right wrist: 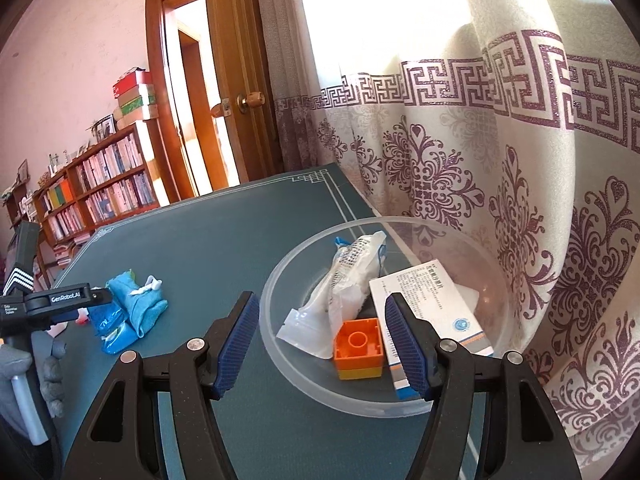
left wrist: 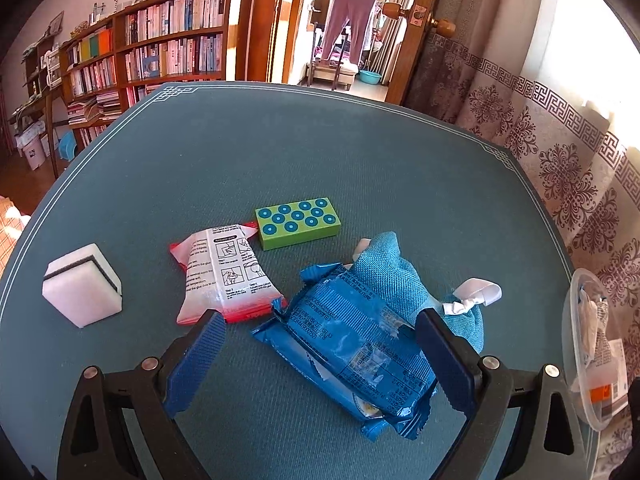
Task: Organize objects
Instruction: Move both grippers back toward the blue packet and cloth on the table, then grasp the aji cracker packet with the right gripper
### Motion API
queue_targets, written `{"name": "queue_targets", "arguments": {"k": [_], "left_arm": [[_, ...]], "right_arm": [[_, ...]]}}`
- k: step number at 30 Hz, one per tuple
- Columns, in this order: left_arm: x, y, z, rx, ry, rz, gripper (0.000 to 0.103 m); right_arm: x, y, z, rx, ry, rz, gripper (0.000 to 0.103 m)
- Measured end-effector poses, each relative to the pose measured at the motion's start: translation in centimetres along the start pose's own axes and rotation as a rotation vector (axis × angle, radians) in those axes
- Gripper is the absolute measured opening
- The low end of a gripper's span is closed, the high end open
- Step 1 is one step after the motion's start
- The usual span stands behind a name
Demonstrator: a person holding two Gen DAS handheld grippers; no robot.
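Observation:
In the left wrist view, my left gripper is open, its fingers straddling a blue snack packet that lies on the teal table mat. A blue cloth pouch lies against the packet. A red-edged white packet, a green dotted block and a white sponge block lie apart on the mat. In the right wrist view, my right gripper is open and empty over a clear plastic bowl holding an orange brick, a white packet and a medicine box.
The bowl also shows at the right edge of the left wrist view. A patterned curtain hangs right behind the table's right side. Bookshelves and a doorway lie beyond the far edge. The left gripper's body shows at left.

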State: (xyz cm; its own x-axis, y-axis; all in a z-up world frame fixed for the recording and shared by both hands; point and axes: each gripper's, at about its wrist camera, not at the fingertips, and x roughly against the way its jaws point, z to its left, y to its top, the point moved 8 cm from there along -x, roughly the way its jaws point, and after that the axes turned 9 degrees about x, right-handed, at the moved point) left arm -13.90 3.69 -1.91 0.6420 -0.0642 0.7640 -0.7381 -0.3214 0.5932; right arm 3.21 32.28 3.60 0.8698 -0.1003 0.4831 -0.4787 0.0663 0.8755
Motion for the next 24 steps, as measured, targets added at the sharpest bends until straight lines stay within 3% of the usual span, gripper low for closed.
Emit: {"name": "queue_targets", "arguments": {"k": [8,24], "left_arm": [[0.1,-0.3,0.7,0.001,-0.007,0.005,0.100],[1.9,-2.1,5.3,0.041,-0.005,0.012,0.101]], "right_arm": [[-0.4,-0.7,3.7,0.052,0.068,0.017,0.067],[-1.2,-1.5,6.4,0.079,0.138,0.048,0.067]]}}
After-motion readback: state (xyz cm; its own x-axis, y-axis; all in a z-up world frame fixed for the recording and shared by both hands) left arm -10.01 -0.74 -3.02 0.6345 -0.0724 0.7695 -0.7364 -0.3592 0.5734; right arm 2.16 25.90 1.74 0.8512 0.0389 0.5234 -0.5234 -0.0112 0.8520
